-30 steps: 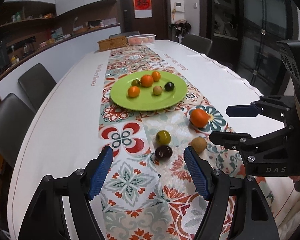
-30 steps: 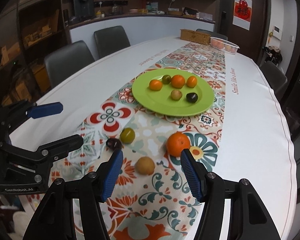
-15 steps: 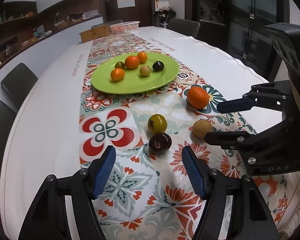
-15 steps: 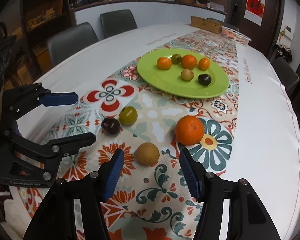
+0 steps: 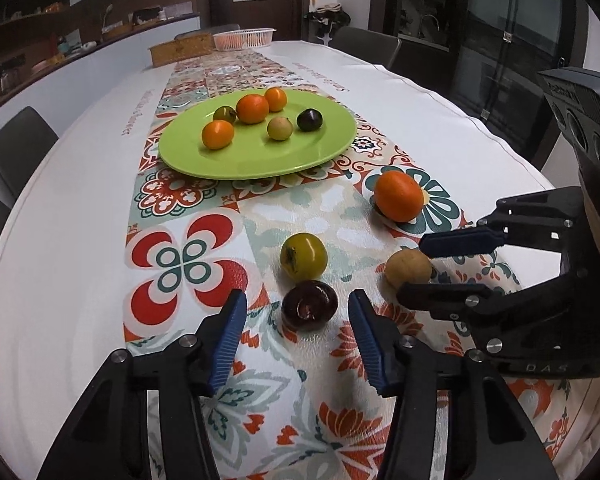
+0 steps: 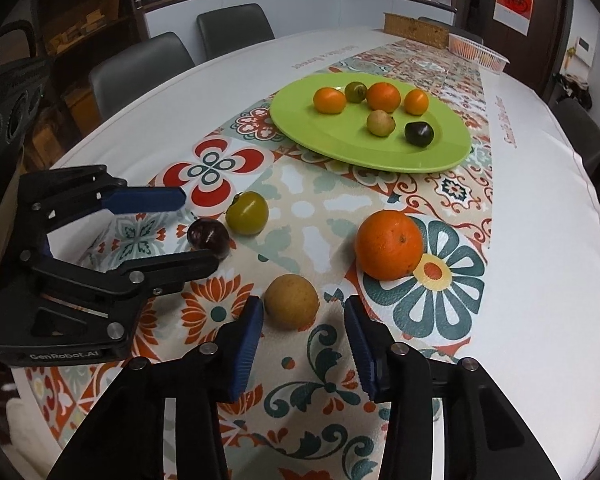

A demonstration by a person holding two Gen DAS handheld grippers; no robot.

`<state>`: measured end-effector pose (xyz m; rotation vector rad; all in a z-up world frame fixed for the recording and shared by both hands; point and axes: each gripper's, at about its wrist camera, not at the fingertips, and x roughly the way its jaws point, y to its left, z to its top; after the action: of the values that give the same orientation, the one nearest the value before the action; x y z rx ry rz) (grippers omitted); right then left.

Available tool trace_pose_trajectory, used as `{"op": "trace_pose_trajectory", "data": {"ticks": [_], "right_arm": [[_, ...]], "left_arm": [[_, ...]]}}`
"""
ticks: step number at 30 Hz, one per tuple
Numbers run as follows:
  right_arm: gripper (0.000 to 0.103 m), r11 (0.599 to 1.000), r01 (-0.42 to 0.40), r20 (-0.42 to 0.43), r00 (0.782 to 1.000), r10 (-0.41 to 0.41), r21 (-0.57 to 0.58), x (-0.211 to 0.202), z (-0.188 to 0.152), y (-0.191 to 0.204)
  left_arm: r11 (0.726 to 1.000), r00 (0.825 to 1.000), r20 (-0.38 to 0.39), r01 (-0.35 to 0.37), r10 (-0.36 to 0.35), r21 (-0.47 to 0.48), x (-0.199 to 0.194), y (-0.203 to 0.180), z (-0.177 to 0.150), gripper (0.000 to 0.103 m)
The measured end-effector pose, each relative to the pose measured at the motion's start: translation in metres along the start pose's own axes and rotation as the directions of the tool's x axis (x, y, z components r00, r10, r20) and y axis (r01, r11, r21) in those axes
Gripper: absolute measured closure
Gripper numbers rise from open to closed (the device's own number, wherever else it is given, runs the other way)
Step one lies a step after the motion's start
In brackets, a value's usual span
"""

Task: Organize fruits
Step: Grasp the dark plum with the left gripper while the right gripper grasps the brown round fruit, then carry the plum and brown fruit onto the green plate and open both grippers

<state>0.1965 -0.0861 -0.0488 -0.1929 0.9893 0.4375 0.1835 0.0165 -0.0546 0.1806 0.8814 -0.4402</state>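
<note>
Compared with a second earlier, both tools had dropped lower and come closer to the loose fruit near the tabletop's near edge. The left hand-held gripper (image 5: pixel 298 334) was wide open and held nothing, its ribbed blue pads flanking a glossy dark plum (image 5: pixel 309 305) without touching it; just beyond sat a smooth round green tomato (image 5: pixel 303 255). The right hand-held gripper (image 6: pixel 304 338) was likewise spread and empty, with a matte tan round fruit (image 6: pixel 292 300) just ahead of its fingertips, which had been farther off before. To the right of that lay a large dimpled orange (image 6: pixel 389 244) on a teal flower of the patterned runner (image 6: pixel 328 392). Farther along the runner, toward the tabletop's middle, the flat lime-green plate (image 5: pixel 320 156) carried six small fruits, unchanged. The left view showed the right tool's fingers from the side around the tan fruit, one above and one below; the right view showed the left tool's fingers likewise around the plum, the lower finger covering part of it. White cloth (image 5: pixel 60 240) covered the tabletop's sides.
</note>
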Motion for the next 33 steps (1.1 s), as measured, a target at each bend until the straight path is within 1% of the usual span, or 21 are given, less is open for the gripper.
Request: {"op": "trace_pose_trajectory", "data": {"ticks": [2, 5, 7, 8, 11, 12, 14, 19, 23, 33], "right_arm": [[0.064, 1.0, -0.006, -0.003, 1.0, 0.006, 0.006, 0.002, 0.001, 0.0], [0.064, 1.0, -0.008, 0.002, 1.0, 0.008, 0.009, 0.003, 0.001, 0.0], [0.067, 1.0, -0.017, -0.001, 1.0, 0.017, 0.016, 0.004, 0.002, 0.0], [0.069, 1.0, -0.022, -0.003, 1.0, 0.022, 0.017, 0.005, 0.002, 0.0], [0.073, 0.999, -0.027, -0.002, 1.0, 0.027, 0.017, 0.006, 0.001, 0.002], [0.073, 0.999, -0.028, -0.002, 1.0, 0.028, 0.018, 0.005, 0.001, 0.002], [0.073, 0.999, -0.037, -0.003, 0.999, 0.037, 0.024, 0.005, 0.0, 0.002], [0.073, 0.999, -0.042, 0.007, 0.999, 0.042, 0.032, 0.0, 0.0, 0.003], [0.073, 0.998, -0.047, 0.022, 0.999, 0.046, 0.034, -0.006, 0.0, 0.005], [0.073, 0.999, -0.039, 0.088, 0.995, 0.036, 0.029, -0.032, 0.002, 0.005]], "left_arm": [[1.0, 1.0, -0.009, 0.002, -0.002, -0.004, 0.002, -0.001, 0.0, 0.058], [1.0, 1.0, -0.023, -0.002, 0.002, -0.005, 0.005, -0.003, 0.0, 0.062], [1.0, 1.0, -0.025, -0.004, 0.004, -0.006, 0.006, -0.004, 0.0, 0.064], [1.0, 1.0, -0.026, -0.004, 0.003, -0.009, 0.006, -0.005, 0.001, 0.066], [1.0, 0.999, -0.032, 0.004, -0.004, -0.019, 0.007, -0.007, 0.0, 0.069], [1.0, 0.999, -0.034, 0.003, -0.004, -0.022, 0.008, -0.008, -0.001, 0.069], [1.0, 0.999, -0.038, -0.009, 0.008, -0.024, 0.008, -0.008, -0.002, 0.074], [0.998, 0.999, -0.032, -0.009, 0.007, -0.056, 0.002, -0.008, -0.002, 0.074], [0.997, 1.0, -0.015, -0.022, 0.021, -0.069, -0.008, -0.01, -0.001, 0.074], [0.995, 0.998, 0.052, -0.032, 0.037, -0.095, -0.039, -0.016, 0.004, 0.074]]}}
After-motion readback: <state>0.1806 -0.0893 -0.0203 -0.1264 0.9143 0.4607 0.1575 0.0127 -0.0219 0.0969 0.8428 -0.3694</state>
